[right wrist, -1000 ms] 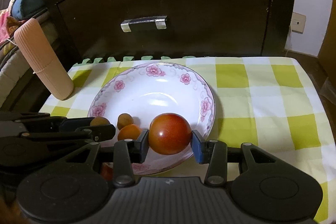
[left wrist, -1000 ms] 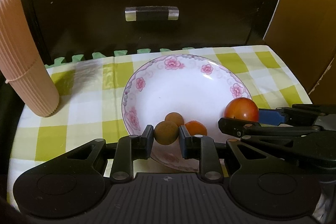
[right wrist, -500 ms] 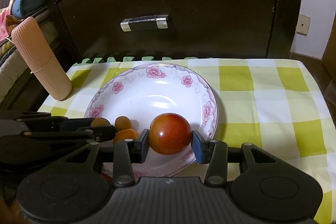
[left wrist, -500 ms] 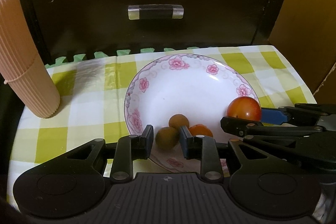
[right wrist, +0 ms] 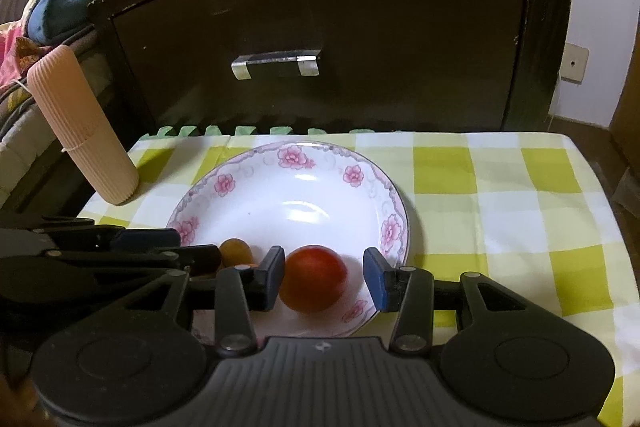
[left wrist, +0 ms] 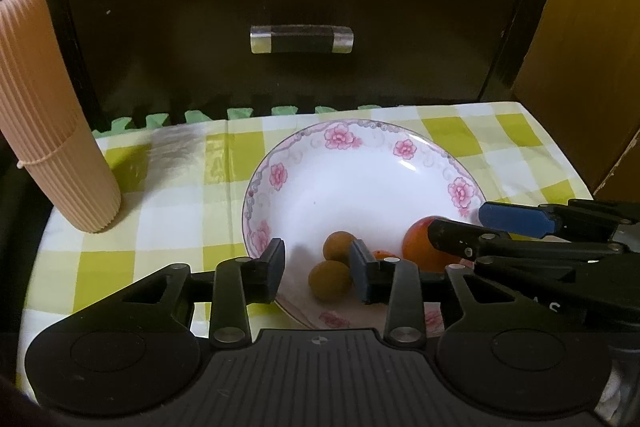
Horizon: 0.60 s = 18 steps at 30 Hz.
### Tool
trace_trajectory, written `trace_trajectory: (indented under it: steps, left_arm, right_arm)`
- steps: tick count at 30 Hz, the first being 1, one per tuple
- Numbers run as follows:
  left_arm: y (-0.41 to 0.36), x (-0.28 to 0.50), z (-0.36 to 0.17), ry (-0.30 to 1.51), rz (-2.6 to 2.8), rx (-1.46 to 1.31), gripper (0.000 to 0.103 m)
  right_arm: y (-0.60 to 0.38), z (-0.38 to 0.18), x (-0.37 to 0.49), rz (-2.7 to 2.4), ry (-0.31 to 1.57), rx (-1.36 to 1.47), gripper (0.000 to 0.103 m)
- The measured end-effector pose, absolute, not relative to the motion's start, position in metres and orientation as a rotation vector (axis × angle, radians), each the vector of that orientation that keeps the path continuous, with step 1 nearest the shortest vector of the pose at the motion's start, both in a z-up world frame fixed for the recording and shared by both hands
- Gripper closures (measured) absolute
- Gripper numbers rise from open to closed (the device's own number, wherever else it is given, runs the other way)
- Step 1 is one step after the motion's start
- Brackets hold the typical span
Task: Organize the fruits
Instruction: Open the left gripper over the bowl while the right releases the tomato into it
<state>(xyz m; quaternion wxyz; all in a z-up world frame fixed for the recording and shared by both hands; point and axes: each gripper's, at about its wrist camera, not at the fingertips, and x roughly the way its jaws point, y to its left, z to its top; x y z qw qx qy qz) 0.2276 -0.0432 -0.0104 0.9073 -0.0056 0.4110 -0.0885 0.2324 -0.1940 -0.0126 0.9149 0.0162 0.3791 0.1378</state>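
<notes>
Left gripper (left wrist: 317,273): jaws just been opening, apart, brown longan (left wrist: 330,280) loose between them on floral plate (left wrist: 360,183), rim at 6 o'clock. Right gripper (right wrist: 325,279): jaws apart, red plum (right wrist: 313,279) resting free in the plate, nearer the left pad.

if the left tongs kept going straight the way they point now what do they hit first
Most likely the small brown round fruit lying between the open left tongs, then the white flower-rimmed plate under it. Depth is hard to judge.
</notes>
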Motion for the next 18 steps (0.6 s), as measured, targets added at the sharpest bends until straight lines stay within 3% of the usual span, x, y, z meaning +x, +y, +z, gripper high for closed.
trace_trajectory:
  steps: [18]
  left_arm:
    - [-0.032,0.207,0.012,0.818,-0.173,-0.015,0.048]
  right_arm:
    - [-0.193,0.005,0.209,0.271,0.764,0.035,0.061]
